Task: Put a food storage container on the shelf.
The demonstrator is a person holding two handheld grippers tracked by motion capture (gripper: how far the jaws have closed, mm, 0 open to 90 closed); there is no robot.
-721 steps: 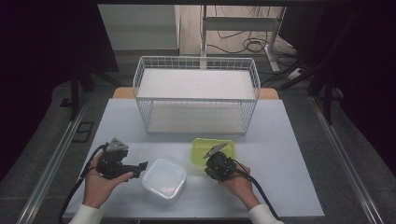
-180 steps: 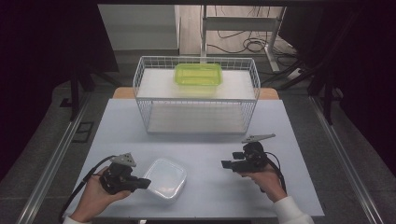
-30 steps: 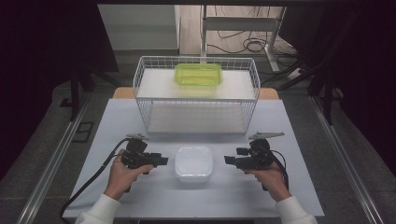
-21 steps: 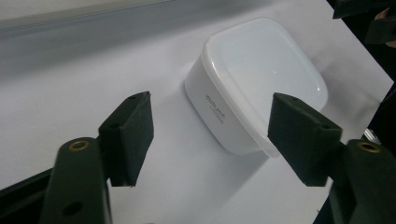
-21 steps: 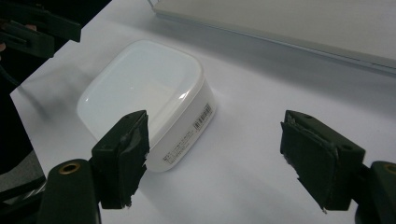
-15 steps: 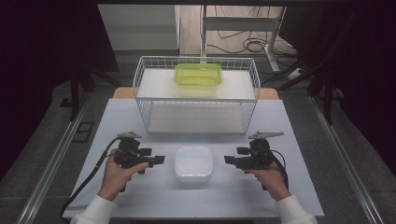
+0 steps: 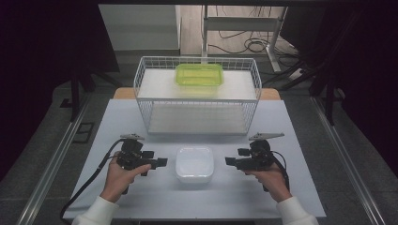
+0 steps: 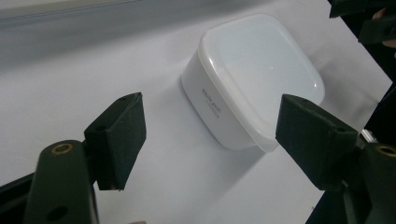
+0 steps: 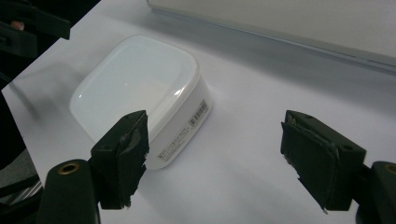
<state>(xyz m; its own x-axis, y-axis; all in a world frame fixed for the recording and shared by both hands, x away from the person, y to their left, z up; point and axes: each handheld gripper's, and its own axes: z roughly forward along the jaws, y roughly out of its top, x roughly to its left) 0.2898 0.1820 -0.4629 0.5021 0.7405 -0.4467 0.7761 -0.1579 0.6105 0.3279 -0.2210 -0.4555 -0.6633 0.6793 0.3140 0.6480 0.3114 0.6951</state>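
Note:
A white lidded container (image 7: 194,164) sits on the table between my two grippers. My left gripper (image 7: 162,162) is a short way to its left, open and empty, jaws pointing at the container. In the left gripper view the white container (image 8: 252,79) lies beyond the wide-apart jaws of the left gripper (image 8: 210,135). My right gripper (image 7: 228,161) is just right of it, also open and empty. In the right gripper view the container (image 9: 140,88) lies ahead and to the left of the right gripper (image 9: 215,149). Neither gripper touches it.
A white wire basket (image 7: 197,101) stands at the back middle of the table. A green lidded container (image 7: 199,75) rests on top of it. The white table (image 7: 281,126) has bare room on either side of the basket and along the front edge.
The left gripper has drawn back slightly to the left, away from the white container. The container and the right gripper have stayed in place.

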